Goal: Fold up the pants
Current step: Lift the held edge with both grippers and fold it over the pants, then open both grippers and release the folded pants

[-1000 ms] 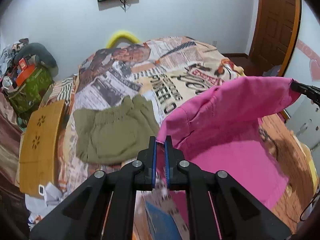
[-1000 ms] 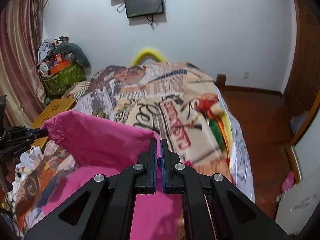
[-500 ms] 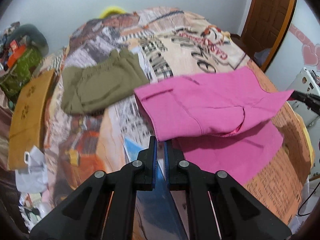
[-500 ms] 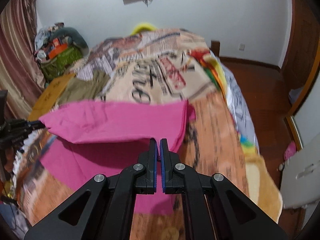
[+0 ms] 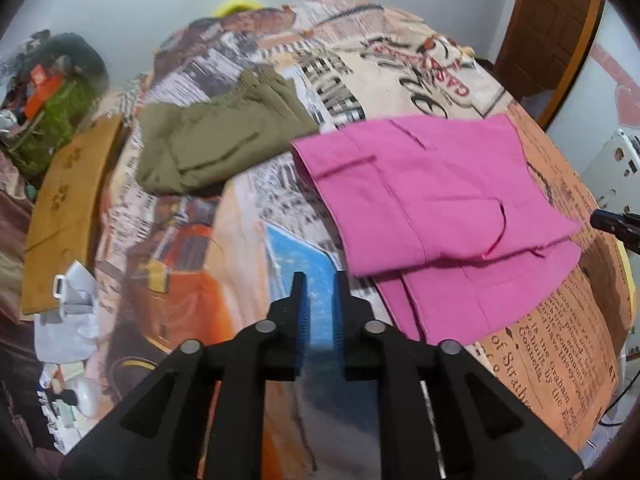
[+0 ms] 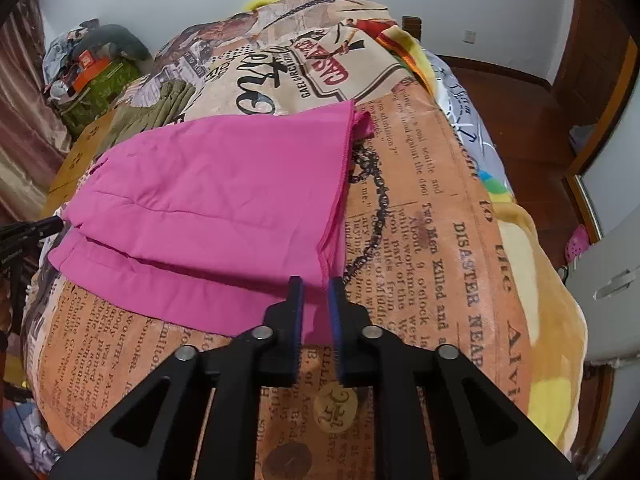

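Observation:
The pink pants (image 5: pixel 432 208) lie folded over on the printed bedspread (image 5: pixel 240 240), the upper layer covering most of the lower one. They also show in the right wrist view (image 6: pixel 224 196). My left gripper (image 5: pixel 319 280) is open and empty, just off the pants' near left corner. My right gripper (image 6: pixel 315 285) is open and empty at the pants' near right corner, with pink cloth showing between its fingers. The right gripper's tip (image 5: pixel 612 222) shows at the left wrist view's right edge, and the left gripper's tip (image 6: pixel 32 228) at the right wrist view's left edge.
Folded olive-green pants (image 5: pixel 216 140) lie further up the bed. A wooden tray (image 5: pixel 68 208) sits at the bed's left side. A pile of bags and clutter (image 6: pixel 96 76) stands by the wall. A wooden door (image 5: pixel 548 28) and a white appliance (image 6: pixel 608 292) stand at the right.
Both grippers lowered the held pink edge onto the bed, laying the upper layer flat, then opened and let go. Both have drawn back slightly.

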Motion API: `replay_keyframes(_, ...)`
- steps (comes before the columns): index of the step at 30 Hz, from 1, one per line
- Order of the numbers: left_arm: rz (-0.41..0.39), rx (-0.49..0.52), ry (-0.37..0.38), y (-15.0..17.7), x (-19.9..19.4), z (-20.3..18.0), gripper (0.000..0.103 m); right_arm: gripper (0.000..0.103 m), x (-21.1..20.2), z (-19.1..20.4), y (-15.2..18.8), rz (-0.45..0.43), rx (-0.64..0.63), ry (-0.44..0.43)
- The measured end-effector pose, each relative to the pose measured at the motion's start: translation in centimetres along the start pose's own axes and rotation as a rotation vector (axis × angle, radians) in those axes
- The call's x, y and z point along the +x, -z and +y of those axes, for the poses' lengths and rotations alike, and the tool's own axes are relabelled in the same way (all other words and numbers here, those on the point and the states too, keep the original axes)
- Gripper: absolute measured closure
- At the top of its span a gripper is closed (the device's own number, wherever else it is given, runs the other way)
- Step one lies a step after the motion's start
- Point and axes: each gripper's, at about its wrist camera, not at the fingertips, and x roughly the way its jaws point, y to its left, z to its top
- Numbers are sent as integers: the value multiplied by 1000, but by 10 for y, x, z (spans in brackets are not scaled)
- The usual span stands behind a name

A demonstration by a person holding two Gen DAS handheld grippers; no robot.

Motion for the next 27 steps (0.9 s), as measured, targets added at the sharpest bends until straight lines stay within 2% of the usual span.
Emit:
replay_keyframes(2, -29, -7, -19, -4, -8, 3, 74, 78, -7, 2, 0, -15, 9, -12)
replay_keyframes(6, -79, 14, -35, -13, -25, -3, 63, 78, -16, 21, -3, -37, -34, -55)
replay_keyframes(8, -101, 54, -30, -17, -32, -13, 53, 77, -20, 36, -5, -53, -73, -79)
replay_keyframes(11, -122, 114, 14, -19, -38, -34, 40, 69, -21, 56, -7, -70, -121, -113)
replay_keyframes(12, -121, 132, 28, -19, -39, -41, 39, 63, -21, 61, -8, -74, -136, -120)
replay_keyframes(18, -79, 271, 63, -22, -24, -80, 27, 50, -14, 88, -9, -81, -223, -134)
replay_keyframes(22, 1, 327, 100, -22, -2, -95, 25, 48, 2, 94, -10, -53, -236, -150)
replay_keyframes(27, 56, 390, 61, -21, 25, -109, 24, 48, 18, 93, -10, -20, -212, -183)
